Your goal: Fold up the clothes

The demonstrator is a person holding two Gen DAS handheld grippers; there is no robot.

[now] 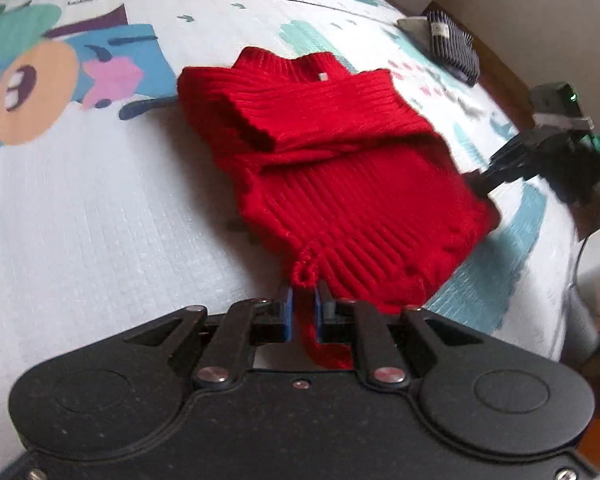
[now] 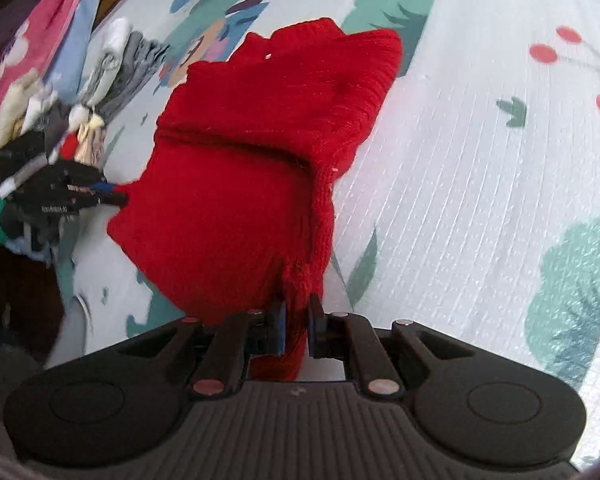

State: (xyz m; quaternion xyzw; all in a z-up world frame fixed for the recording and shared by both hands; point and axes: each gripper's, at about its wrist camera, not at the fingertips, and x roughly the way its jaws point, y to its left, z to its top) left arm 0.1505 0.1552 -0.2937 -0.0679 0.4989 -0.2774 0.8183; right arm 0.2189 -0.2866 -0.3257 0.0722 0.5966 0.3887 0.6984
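Sweater [image 1: 340, 168] lies on the play mat [image 1: 100, 220], each hem corner pinched by a closed gripper: left gripper [image 1: 303, 300], right gripper [image 2: 296, 312]. Thin bites of knit may slip, and farther sleeves could unfold.

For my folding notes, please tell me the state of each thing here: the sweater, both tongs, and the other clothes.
Red sweater: partly folded, sleeves laid across, on the mat.
Left tongs: shut on the sweater's hem.
Right tongs: shut on the hem.
Striped garment: folded, set aside.
Clothes pile: stacked at the mat's edge.
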